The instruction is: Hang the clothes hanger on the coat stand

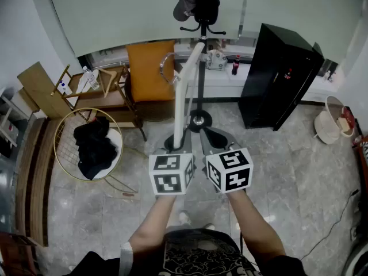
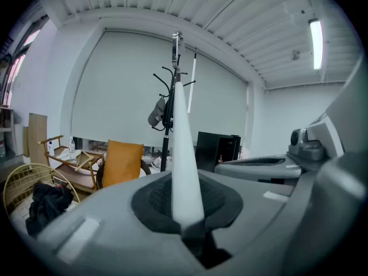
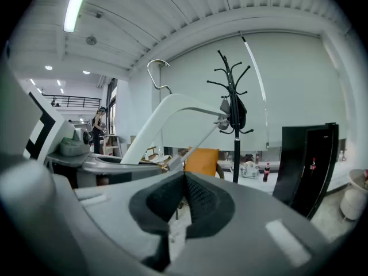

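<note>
Well off to the left of my left gripper [image 1: 175,144] sits a wire basket [image 1: 55,145] with dark clothes in it. An orange chair [image 1: 149,71] stands ahead-left of the tool, and neither is on my line. That gripper's jaws are pinched narrow on the low end of one arm of the white clothes hanger [image 2: 184,154]. The hanger rises forward and up from the pads to its wire hook [image 3: 156,73]. I judge it light, stiff and smooth, so gripped this far out it could swivel in the pads; a hold nearer the neck would steady it. Just right of it, my right gripper [image 3: 183,180] has its jaws brought together on nothing, free to brace the arm. The coat stand [image 1: 201,68] is straight ahead of both tools and well apart from the hook. A cap [image 1: 185,3] and a dark bag [image 1: 207,2] hang on its prongs, though which prongs are bare I can't quite tell from here. The floor between is open, and the black cabinet [image 1: 282,76] stands ahead-right of the right gripper, out of my swing
</note>
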A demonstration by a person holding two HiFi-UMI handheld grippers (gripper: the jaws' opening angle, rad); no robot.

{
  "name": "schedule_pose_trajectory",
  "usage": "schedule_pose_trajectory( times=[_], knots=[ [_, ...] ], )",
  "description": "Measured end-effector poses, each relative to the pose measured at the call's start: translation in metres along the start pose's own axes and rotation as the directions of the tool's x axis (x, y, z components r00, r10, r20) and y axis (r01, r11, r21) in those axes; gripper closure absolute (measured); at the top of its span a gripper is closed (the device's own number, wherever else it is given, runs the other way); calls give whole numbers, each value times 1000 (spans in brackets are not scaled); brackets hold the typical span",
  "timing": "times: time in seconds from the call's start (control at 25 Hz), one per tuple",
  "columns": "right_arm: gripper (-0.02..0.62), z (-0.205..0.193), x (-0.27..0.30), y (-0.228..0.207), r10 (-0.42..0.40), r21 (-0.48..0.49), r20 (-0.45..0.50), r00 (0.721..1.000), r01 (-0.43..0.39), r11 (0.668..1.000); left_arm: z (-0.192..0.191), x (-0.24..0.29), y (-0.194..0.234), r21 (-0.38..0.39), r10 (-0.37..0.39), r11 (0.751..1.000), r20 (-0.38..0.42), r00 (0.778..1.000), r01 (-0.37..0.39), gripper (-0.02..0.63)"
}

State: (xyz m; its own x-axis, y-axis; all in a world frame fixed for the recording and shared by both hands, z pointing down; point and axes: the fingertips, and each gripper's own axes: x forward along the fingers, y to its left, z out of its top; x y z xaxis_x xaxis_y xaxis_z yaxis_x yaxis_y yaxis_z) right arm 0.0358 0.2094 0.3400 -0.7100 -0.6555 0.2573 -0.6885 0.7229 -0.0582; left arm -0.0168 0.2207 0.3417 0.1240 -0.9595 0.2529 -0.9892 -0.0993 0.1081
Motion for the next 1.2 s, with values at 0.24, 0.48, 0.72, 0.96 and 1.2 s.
schedule_pose_trajectory(
  times=[0.24, 0.48, 0.72, 0.96, 1.2],
  knots=[
    [595, -1, 20, 4, -10, 21, -24, 1000, 11, 1000, -2, 9, 17, -4, -17, 1000, -9, 1000, 17, 561],
    [595, 3, 41, 7, -26, 20, -34, 999, 27, 999, 0, 22, 36, -17, -35, 999, -16, 999, 34, 561],
    [595, 6, 54, 8, -44, 14, -39, 998, 44, 999, -2, 31, 48, -30, -53, 998, -26, 998, 52, 561],
    [595, 8, 63, -10, -50, 35, -41, 998, 51, 998, -1, 49, 45, -28, -59, 998, -40, 997, 58, 561],
    [595, 7, 80, -39, -10, 50, -44, 999, 13, 999, 2, 85, 38, -25, -28, 999, -58, 998, 27, 561]
  ],
)
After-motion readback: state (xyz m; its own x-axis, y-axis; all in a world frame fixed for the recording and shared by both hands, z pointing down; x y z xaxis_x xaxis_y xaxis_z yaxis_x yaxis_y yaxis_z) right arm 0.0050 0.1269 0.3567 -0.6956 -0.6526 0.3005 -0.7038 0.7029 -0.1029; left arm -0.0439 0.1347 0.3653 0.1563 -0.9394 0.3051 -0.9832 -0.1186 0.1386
